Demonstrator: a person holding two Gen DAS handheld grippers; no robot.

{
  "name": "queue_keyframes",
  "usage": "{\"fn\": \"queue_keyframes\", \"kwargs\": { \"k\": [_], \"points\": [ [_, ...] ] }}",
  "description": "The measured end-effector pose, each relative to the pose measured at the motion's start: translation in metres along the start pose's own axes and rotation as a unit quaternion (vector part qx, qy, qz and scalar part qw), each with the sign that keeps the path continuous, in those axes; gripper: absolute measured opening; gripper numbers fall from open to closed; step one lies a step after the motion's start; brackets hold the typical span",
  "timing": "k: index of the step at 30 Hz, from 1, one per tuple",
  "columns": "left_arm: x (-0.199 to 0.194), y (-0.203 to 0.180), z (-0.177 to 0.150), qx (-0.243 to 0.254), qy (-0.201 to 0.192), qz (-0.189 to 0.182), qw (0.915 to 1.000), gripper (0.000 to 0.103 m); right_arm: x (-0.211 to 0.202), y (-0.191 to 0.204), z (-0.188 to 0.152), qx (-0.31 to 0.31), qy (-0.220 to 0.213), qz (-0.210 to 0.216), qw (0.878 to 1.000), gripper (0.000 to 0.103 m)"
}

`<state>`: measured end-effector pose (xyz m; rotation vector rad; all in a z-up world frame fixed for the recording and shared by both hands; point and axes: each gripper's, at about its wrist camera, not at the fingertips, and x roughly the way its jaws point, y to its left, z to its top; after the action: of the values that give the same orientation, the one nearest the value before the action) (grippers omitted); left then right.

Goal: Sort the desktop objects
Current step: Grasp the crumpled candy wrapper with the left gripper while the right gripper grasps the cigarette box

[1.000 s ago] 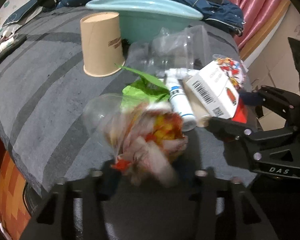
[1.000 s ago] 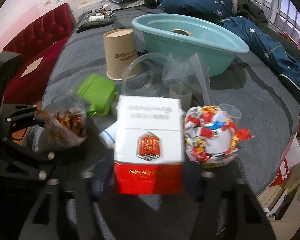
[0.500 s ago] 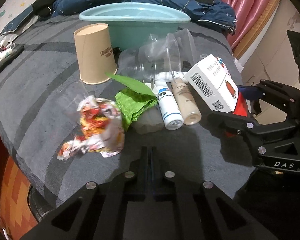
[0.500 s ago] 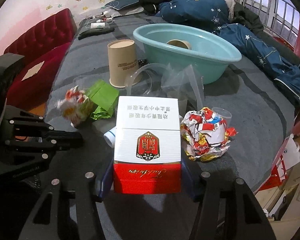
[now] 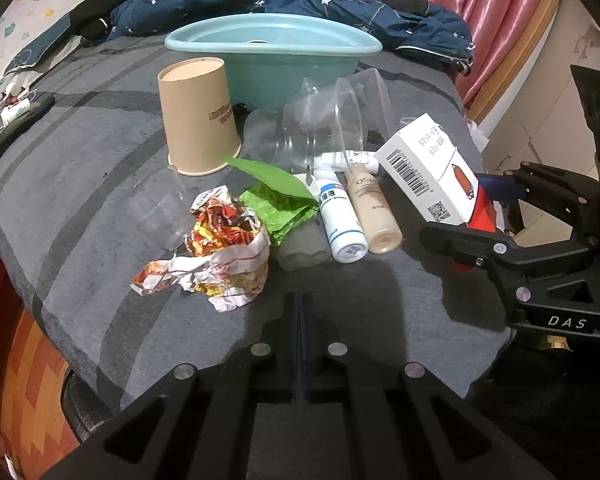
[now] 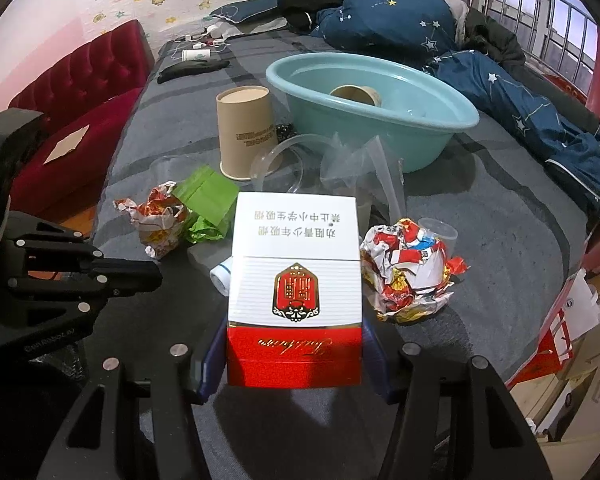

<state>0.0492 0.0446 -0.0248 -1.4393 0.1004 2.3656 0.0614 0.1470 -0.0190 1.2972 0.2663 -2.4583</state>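
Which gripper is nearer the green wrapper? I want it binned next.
Left. The left gripper, shut and empty, sits just before the green wrapper; the right gripper holds the cigarette box farther off.

Paper cup stands before the basin, bottles nearer.

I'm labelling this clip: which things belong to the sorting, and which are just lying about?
Job:
red-and-white box in the right claw
crumpled wrapper
two small bottles
paper cup
teal basin

Lying about:
blue star-print bedding
red headboard
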Motion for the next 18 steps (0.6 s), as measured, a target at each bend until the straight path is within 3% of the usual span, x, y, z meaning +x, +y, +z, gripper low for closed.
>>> {"fn": "queue_keyframes", "kwargs": {
  "k": [5, 8, 10, 12, 13, 18],
  "points": [
    [-0.018, 0.01, -0.014, -0.011, 0.001, 0.009, 0.9999, 0.007, 0.002, -0.002, -0.001, 0.007, 0.002, 0.001, 1.0, 0.062],
    [-0.022, 0.013, -0.014, -0.016, -0.005, 0.017, 0.9997, 0.034, 0.002, -0.004, -0.001, 0.011, 0.004, 0.002, 1.0, 0.062],
    [-0.025, 0.015, -0.015, -0.017, -0.012, 0.024, 0.9995, 0.078, 0.002, -0.004, -0.001, 0.012, 0.002, 0.002, 1.0, 0.062],
    [-0.026, 0.018, -0.015, -0.023, -0.019, 0.017, 0.9994, 0.098, 0.003, -0.005, 0.0, 0.012, 0.002, 0.002, 1.0, 0.062],
    [-0.026, 0.02, -0.016, -0.027, -0.019, 0.016, 0.9993, 0.103, 0.004, -0.005, -0.001, 0.013, 0.003, 0.002, 1.0, 0.062],
    [-0.011, 0.022, -0.007, -0.03, -0.034, 0.045, 0.998, 0.103, 0.004, -0.007, 0.0, 0.018, 0.002, 0.003, 1.0, 0.062]
  ]
}}
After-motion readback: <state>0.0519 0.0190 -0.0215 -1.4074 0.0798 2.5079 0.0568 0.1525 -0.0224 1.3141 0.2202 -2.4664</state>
